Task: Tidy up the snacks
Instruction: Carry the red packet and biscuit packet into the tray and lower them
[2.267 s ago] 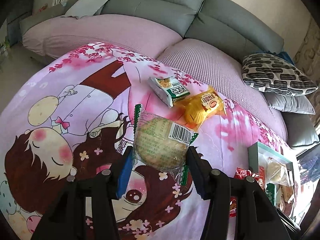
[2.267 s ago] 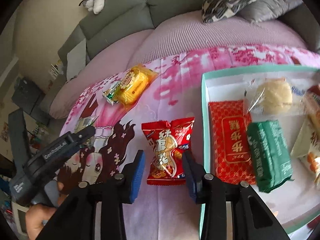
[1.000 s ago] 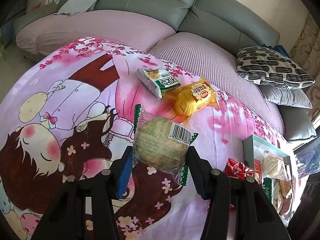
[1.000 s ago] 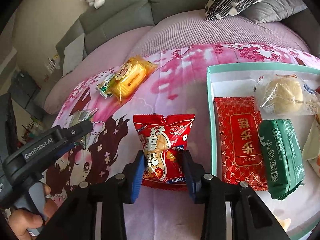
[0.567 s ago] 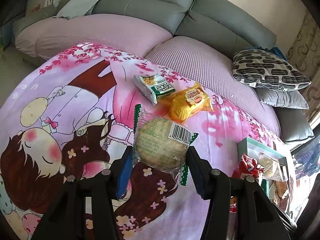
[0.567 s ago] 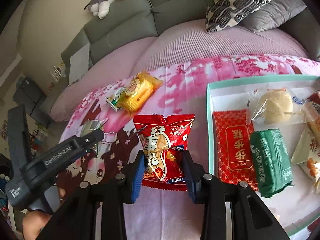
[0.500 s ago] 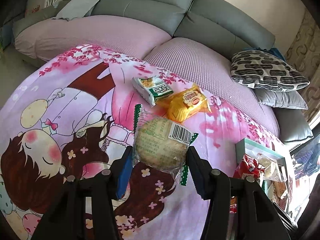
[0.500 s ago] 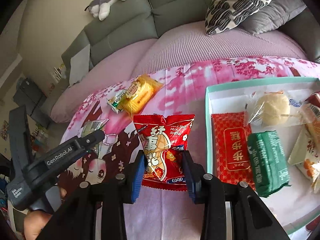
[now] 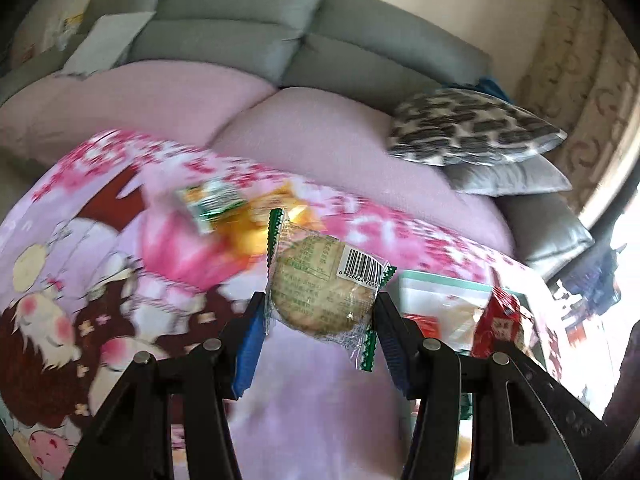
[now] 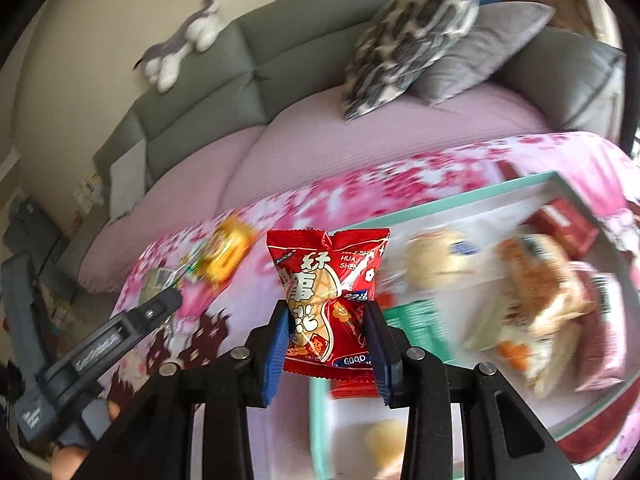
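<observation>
The left hand-held gripper (image 9: 320, 320) is clamping a clear-wrapped round pastry (image 9: 322, 286) by its sides, and the packet is hanging clear of the cartoon-print blanket (image 9: 100, 280). The right hand-held gripper (image 10: 326, 334) is gripping a red peanut packet (image 10: 326, 284) by its lower half, above the near edge of the teal-rimmed box (image 10: 460, 200).

Risk, as judged from this view: the pads are pressing mostly on slack film at both packets, so a quick swing or a tilt could be letting either packet slip out and land on the blanket instead of in the box. Squeezing harder could be crushing the pastry.

The box is already carrying several snacks, blurred here: a pale round bun (image 10: 430, 260), a green packet (image 10: 416, 320) and an orange-and-white packet (image 10: 532, 292). Free floor space is looking scarce, so a dropped packet could be stacking on or pushing its neighbours. Both grippers are heading for one box, and they could be colliding at its rim.

Farther off, a yellow packet (image 9: 256, 224) and a green-and-white packet (image 9: 208, 204) are lying touching on the blanket, not yet collected. Beyond them, a patterned cushion (image 9: 468, 128) is resting on the grey sofa (image 9: 240, 40).
</observation>
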